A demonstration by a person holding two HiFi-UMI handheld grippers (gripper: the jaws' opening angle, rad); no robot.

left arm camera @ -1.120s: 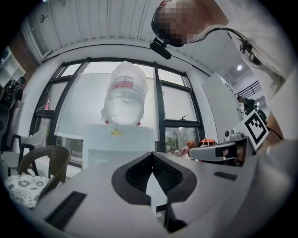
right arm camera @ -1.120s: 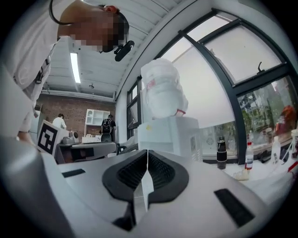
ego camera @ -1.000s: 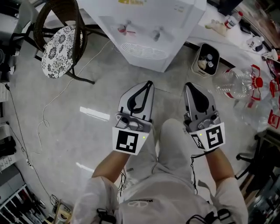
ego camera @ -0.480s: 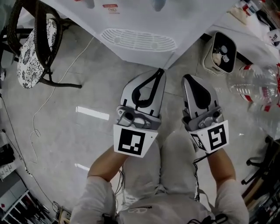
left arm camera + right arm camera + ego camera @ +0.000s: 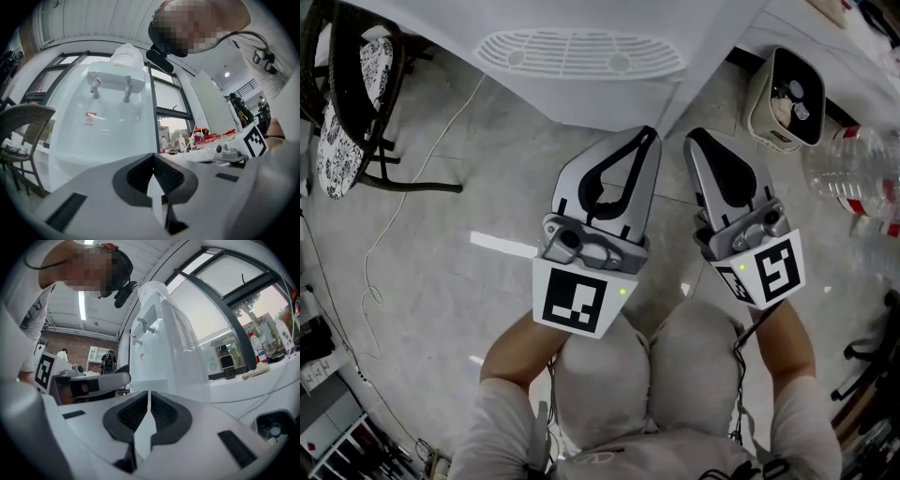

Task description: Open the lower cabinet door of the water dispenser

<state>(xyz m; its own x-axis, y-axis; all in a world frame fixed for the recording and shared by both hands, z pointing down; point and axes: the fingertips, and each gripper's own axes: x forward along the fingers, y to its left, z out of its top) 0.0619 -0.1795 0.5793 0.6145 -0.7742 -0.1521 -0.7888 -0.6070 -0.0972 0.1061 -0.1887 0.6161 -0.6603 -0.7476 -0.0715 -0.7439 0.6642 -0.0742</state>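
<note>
The white water dispenser (image 5: 581, 56) fills the top of the head view; its drip grille faces me and the lower front drops away beneath it. In the left gripper view the dispenser (image 5: 105, 131) stands straight ahead, with two taps (image 5: 126, 91) high up and the plain lower front just beyond the jaws. My left gripper (image 5: 649, 136) and right gripper (image 5: 692, 138) are side by side, a short way in front of the dispenser's base. Both point at it. Each is shut with nothing between its jaws. The right gripper view shows the dispenser (image 5: 159, 352) from its side corner.
A dark chair with a patterned cushion (image 5: 342, 122) stands at the left, and a white cable (image 5: 389, 225) trails over the floor. A small white bin (image 5: 787, 94) and clear water bottles (image 5: 858, 187) sit at the right. The person's knees (image 5: 647, 375) are bent just below the grippers.
Both grippers have sunk toward the floor and come nearer the dispenser's base. The person has crouched, and the dispenser fills more of the view. Both stay shut.
</note>
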